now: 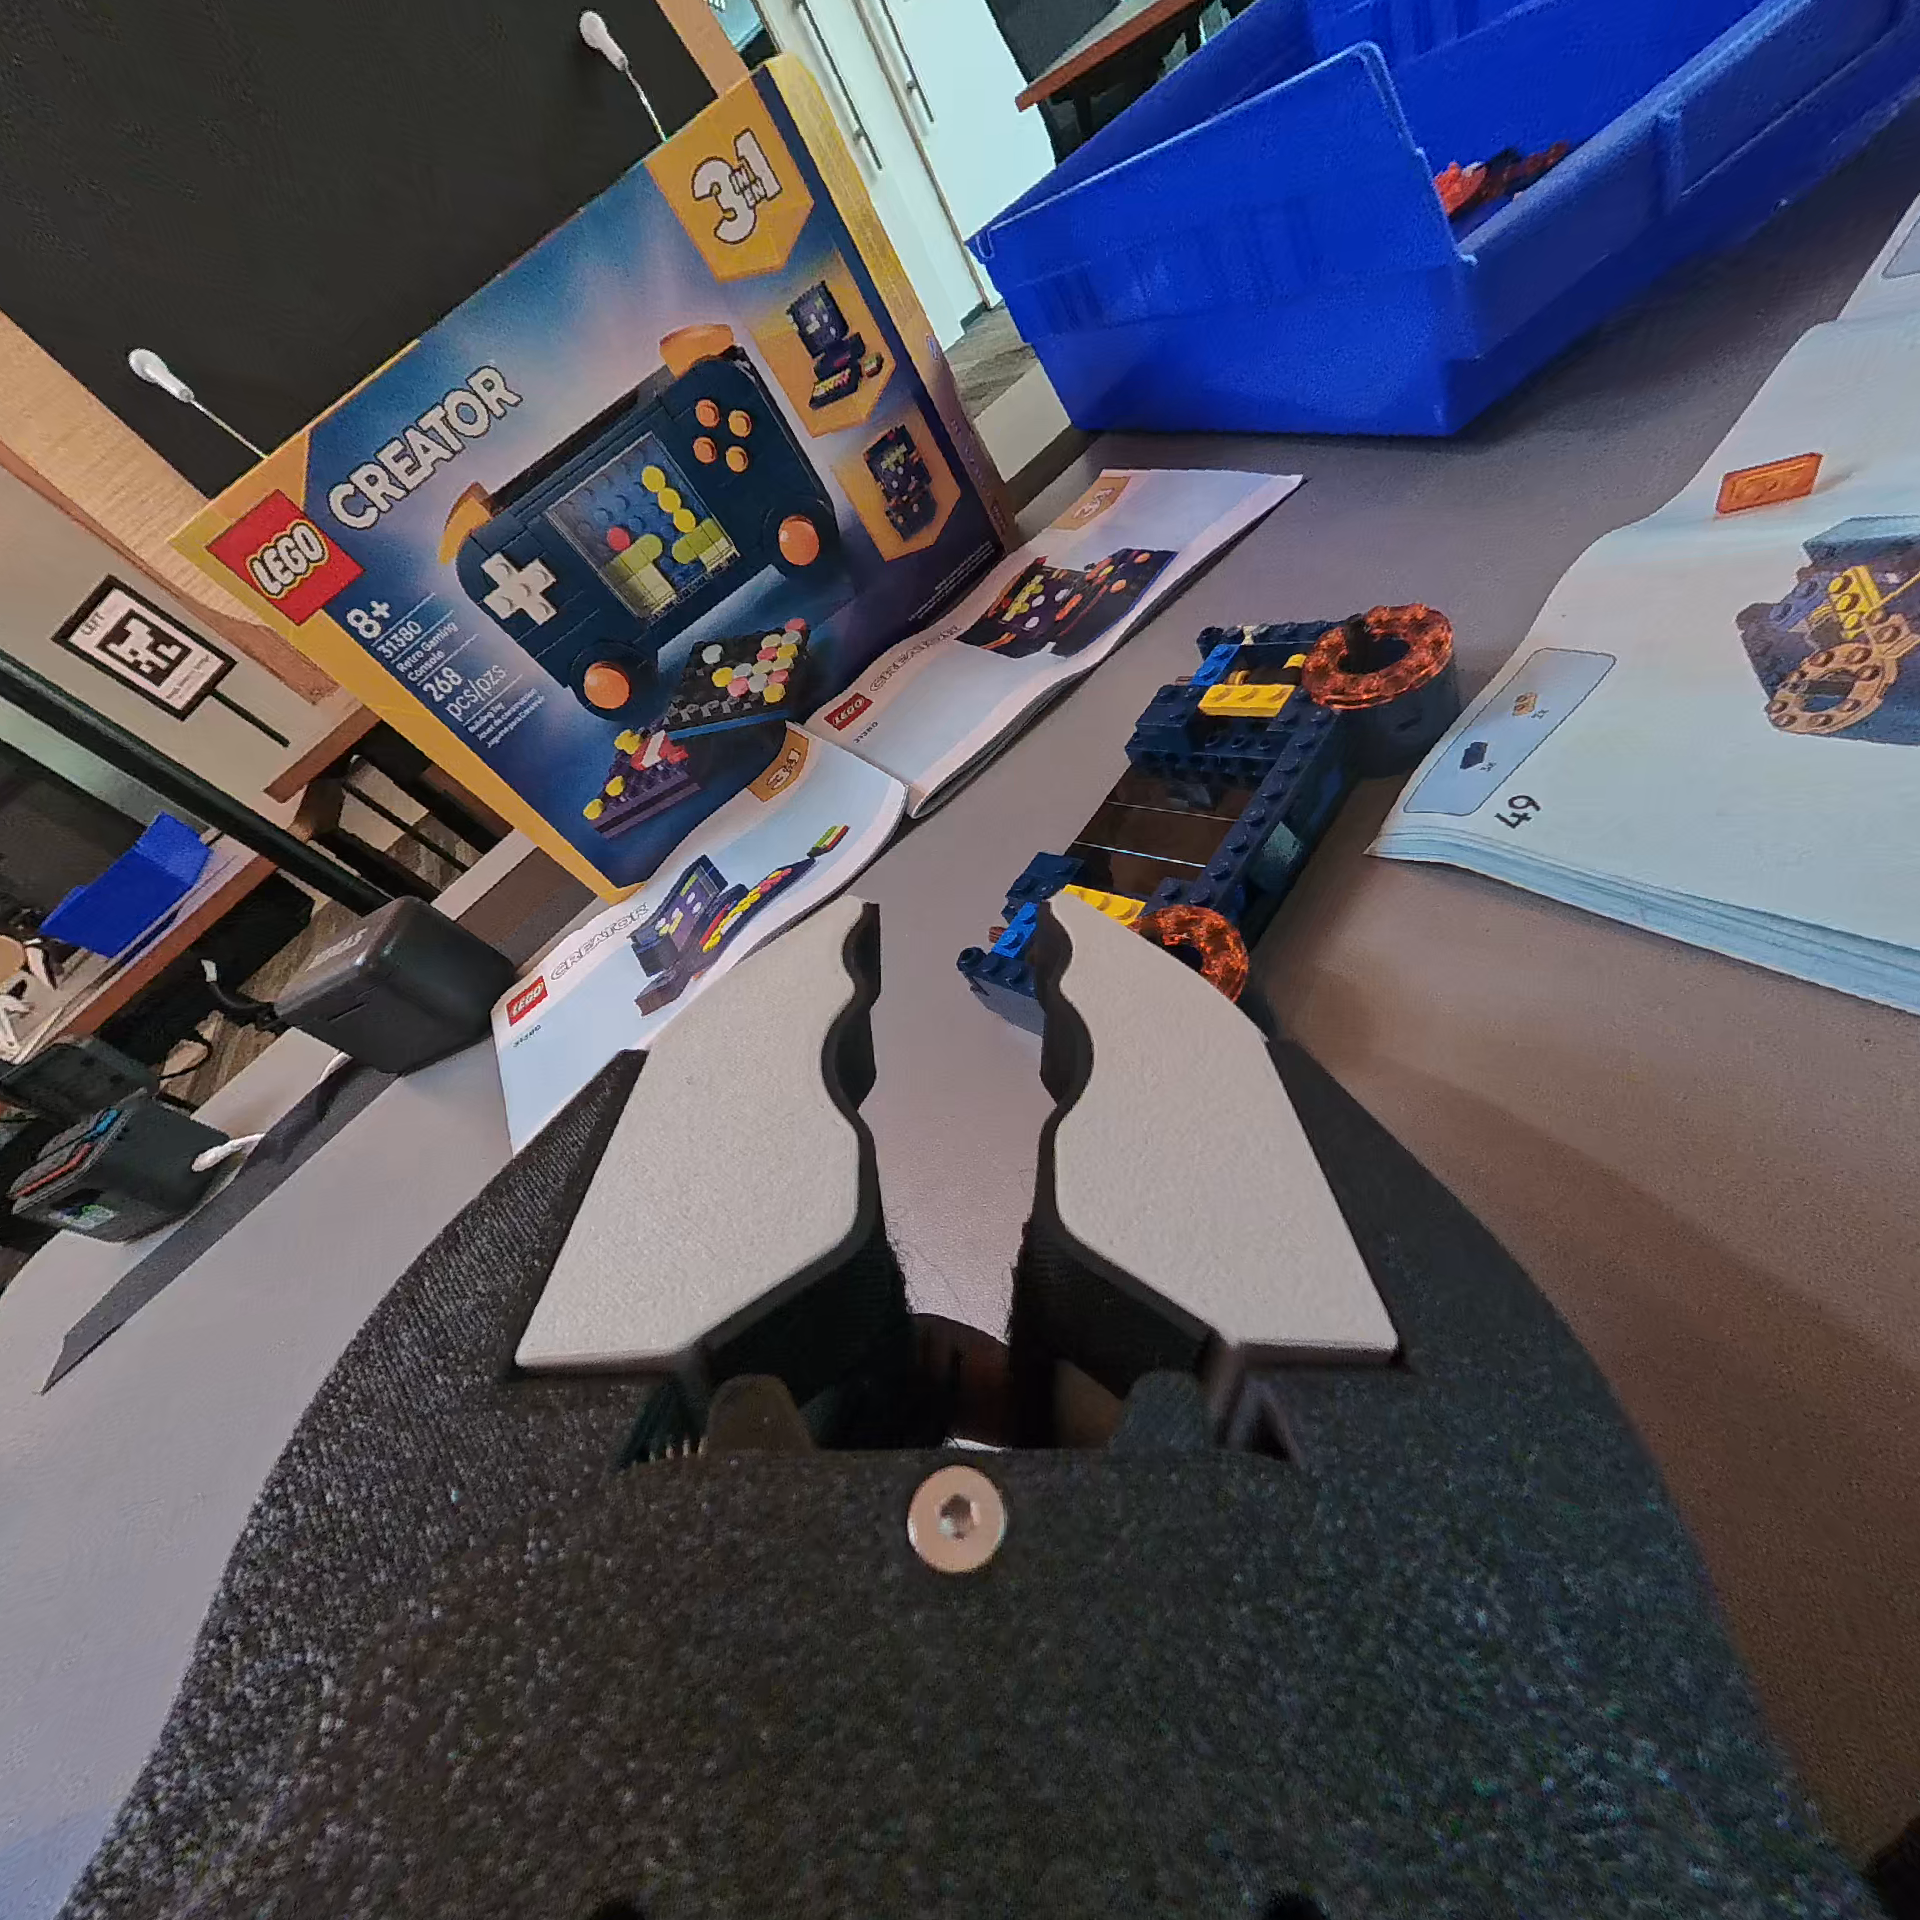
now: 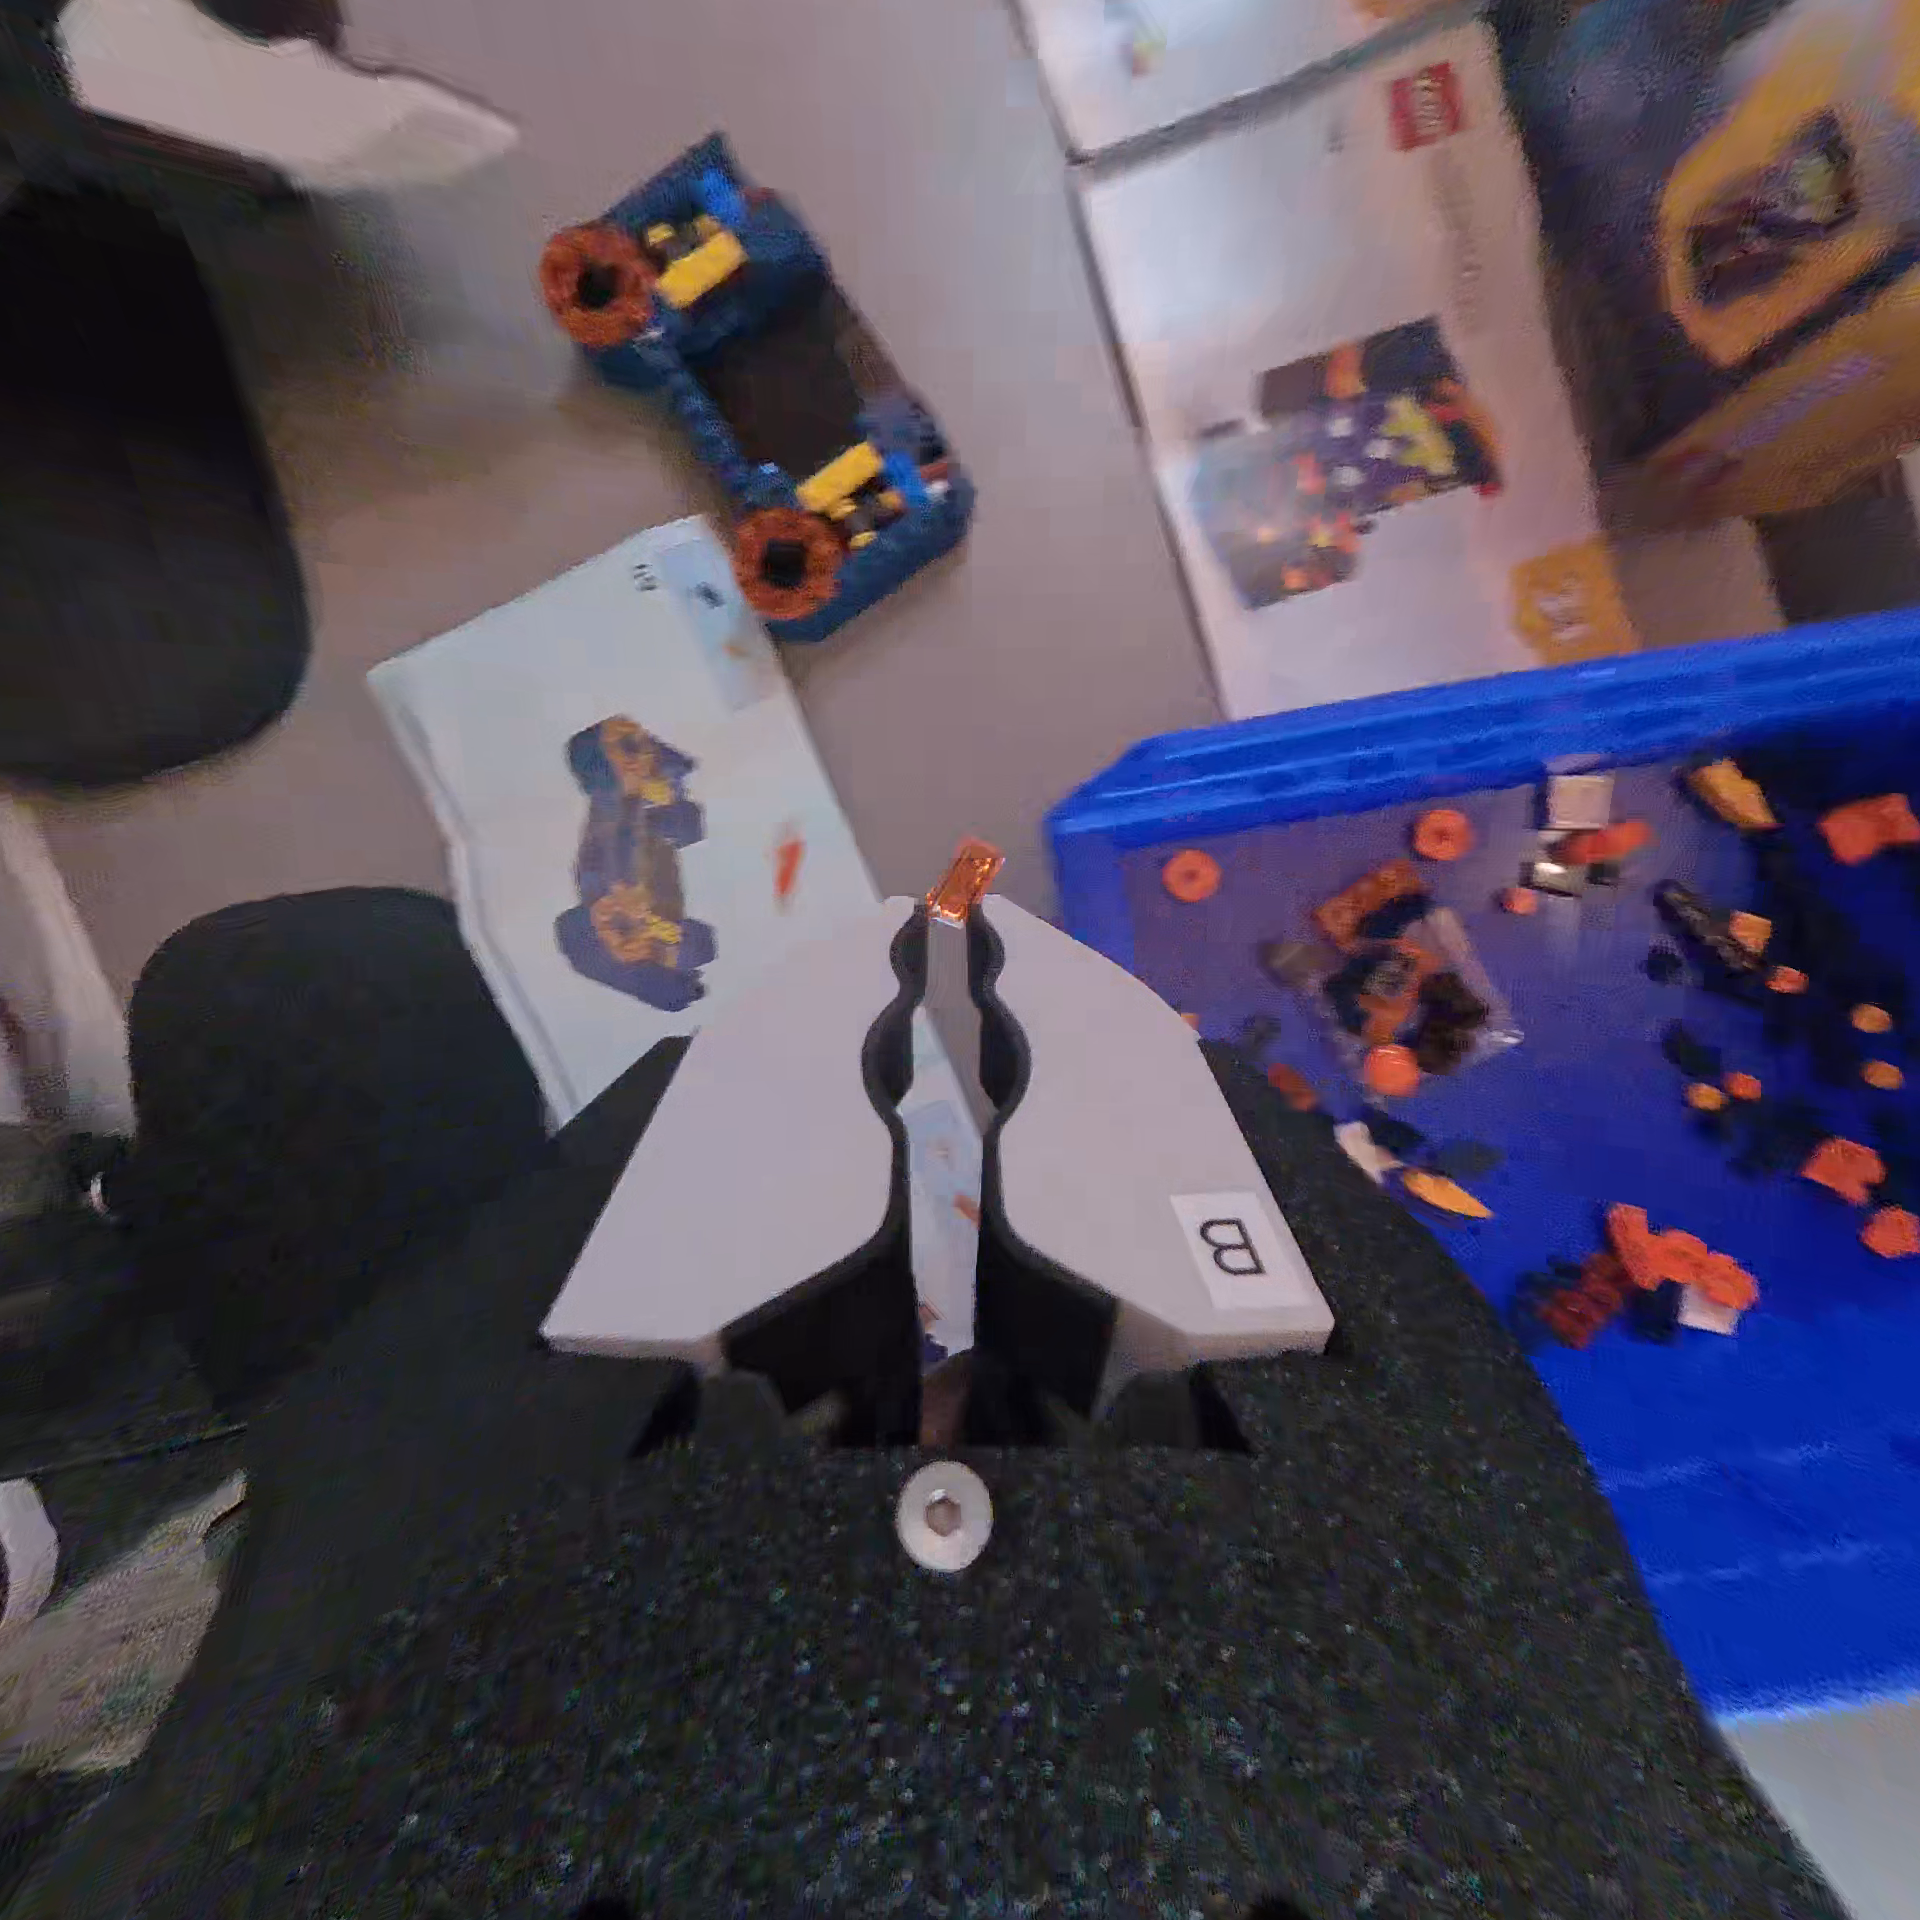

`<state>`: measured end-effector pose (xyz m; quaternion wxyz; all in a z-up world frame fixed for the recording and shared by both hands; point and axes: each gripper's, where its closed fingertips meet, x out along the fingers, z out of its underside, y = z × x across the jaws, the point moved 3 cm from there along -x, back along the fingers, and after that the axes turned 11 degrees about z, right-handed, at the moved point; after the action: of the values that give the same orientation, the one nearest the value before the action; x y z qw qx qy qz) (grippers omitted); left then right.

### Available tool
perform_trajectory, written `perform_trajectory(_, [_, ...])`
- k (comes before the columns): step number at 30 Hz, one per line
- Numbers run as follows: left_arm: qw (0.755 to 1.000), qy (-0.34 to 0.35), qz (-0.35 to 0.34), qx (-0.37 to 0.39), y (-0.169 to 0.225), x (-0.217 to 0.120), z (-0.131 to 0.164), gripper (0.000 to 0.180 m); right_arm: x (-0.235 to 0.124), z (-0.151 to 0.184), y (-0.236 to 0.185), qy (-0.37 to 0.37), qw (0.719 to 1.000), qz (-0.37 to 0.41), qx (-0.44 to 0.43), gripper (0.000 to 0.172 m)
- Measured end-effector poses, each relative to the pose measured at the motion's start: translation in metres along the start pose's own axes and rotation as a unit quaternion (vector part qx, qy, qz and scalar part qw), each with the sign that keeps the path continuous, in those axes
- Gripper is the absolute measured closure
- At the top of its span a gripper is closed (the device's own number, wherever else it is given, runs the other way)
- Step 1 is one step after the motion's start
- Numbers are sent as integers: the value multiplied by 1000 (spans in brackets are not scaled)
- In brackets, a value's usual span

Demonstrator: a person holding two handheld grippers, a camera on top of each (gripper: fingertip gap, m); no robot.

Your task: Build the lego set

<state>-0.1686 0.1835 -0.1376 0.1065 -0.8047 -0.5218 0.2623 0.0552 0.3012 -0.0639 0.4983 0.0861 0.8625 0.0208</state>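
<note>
A grey table (image 1: 1455, 1195) carries the scene, with a dark wall and wooden trim behind it. A building-set box (image 1: 582, 540) stands upright at the back, two closed booklets (image 1: 1049, 623) lying in front of it. An open instruction booklet (image 1: 1683, 748) lies to the right, a small orange plate (image 1: 1768, 483) resting on its page. A blue bin (image 2: 1558, 1195) holds loose orange, black and white bricks.

The left hand-held gripper (image 1: 961, 940) hangs low over the table with its jaws parted and only bare table between them; its right fingertip (image 1: 1101, 966) is just beside the near end of a dark blue brick model (image 1: 1247, 790), though contact cannot be told. The model lies flat, with yellow bricks and two translucent orange rings (image 1: 1377, 655), one at each end.

The right hand-held gripper (image 2: 948, 909) is nearly closed, its tips pinching a small translucent orange tile (image 2: 966, 881) that sticks out past the fingers. It hovers above the edge of the open booklet, between the page and the near wall of the bin. This view is blurred
</note>
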Motion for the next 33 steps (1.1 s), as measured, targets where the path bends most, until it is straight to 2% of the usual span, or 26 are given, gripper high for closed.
perform_trajectory(4, [1000, -1, 3, 3, 2, 1, 0, 153, 34, 40, -61, -42, 999, -30, -7, 165])
perform_trajectory(8, [1000, -2, 9, 6, 4, 2, -1, 153, 67, 74, -77, -91, 996, -26, 4, 165])
perform_trajectory(21, [1000, -8, 10, 14, 6, 3, 0, 153, 75, 75, -78, -90, 996, -18, 13, 161])
perform_trajectory(33, [1000, -12, 7, 22, 5, 2, 0, 153, 67, 76, -77, -41, 998, -38, -5, 156])
